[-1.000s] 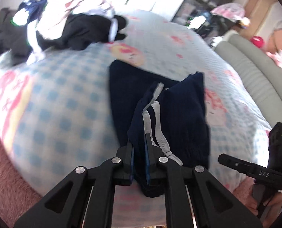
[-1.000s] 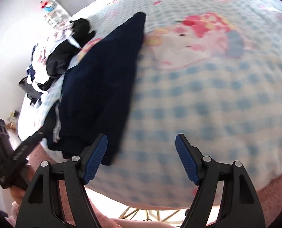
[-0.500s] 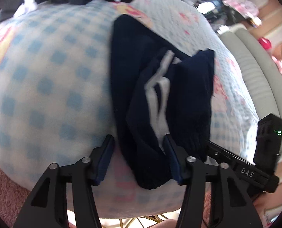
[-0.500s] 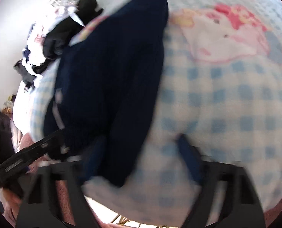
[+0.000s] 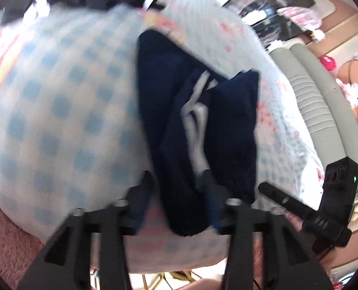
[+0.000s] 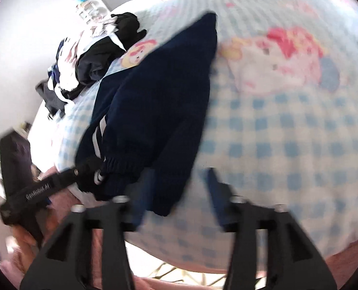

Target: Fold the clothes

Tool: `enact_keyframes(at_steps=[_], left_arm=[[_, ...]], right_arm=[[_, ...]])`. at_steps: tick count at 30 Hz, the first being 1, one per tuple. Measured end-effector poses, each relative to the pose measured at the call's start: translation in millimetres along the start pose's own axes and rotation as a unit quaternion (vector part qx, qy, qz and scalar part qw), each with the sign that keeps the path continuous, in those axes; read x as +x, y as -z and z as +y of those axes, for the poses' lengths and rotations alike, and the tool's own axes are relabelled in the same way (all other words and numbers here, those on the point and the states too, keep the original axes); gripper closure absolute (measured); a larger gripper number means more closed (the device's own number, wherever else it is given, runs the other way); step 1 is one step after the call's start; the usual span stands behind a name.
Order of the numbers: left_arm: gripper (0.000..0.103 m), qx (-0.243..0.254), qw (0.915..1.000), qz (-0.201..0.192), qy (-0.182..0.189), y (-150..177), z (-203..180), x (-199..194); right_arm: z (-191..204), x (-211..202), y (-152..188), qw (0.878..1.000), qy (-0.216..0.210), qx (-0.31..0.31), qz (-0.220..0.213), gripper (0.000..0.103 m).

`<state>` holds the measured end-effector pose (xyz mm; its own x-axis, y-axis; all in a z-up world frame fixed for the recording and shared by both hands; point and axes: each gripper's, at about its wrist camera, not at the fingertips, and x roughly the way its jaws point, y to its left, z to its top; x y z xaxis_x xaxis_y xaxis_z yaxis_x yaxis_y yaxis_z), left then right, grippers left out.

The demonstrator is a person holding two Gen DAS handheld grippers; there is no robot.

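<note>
Both claws apart: left claw straddles navy garment edge, right claw beside it; clothes pile behind, on bed.

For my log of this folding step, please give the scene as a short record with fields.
surface: checked blue and white blanket
garment: navy garment with white stripes, partly folded, near the blanket's front edge
left gripper: open, straddling the garment's near end
right gripper: open, at the garment's corner
background: pile of dark and white clothes
</note>
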<state>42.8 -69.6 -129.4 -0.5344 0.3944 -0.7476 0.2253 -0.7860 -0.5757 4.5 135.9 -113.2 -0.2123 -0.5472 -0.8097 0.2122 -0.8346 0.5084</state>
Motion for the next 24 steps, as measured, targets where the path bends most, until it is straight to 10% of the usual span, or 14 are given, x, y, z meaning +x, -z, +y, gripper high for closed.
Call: enact_keyframes(at_steps=[10, 20, 24], left_arm=[[0.077, 0.096, 0.9953, 0.005, 0.007, 2.1, -61.4, 12.9], [0.075, 0.113, 0.9920, 0.053, 0.023, 38.7, -65.3, -12.6], [0.075, 0.157, 0.9857, -0.002, 0.060, 25.2, -75.7, -50.4]], right_arm=[[18.0, -38.3, 11.2, 0.997, 0.018, -0.067, -0.041, 0.088], [-16.8, -80.4, 42.0, 0.997, 0.039, -0.046, -0.046, 0.077], [-17.6, -83.4, 36.5, 0.996, 0.053, -0.055, -0.047, 0.076]])
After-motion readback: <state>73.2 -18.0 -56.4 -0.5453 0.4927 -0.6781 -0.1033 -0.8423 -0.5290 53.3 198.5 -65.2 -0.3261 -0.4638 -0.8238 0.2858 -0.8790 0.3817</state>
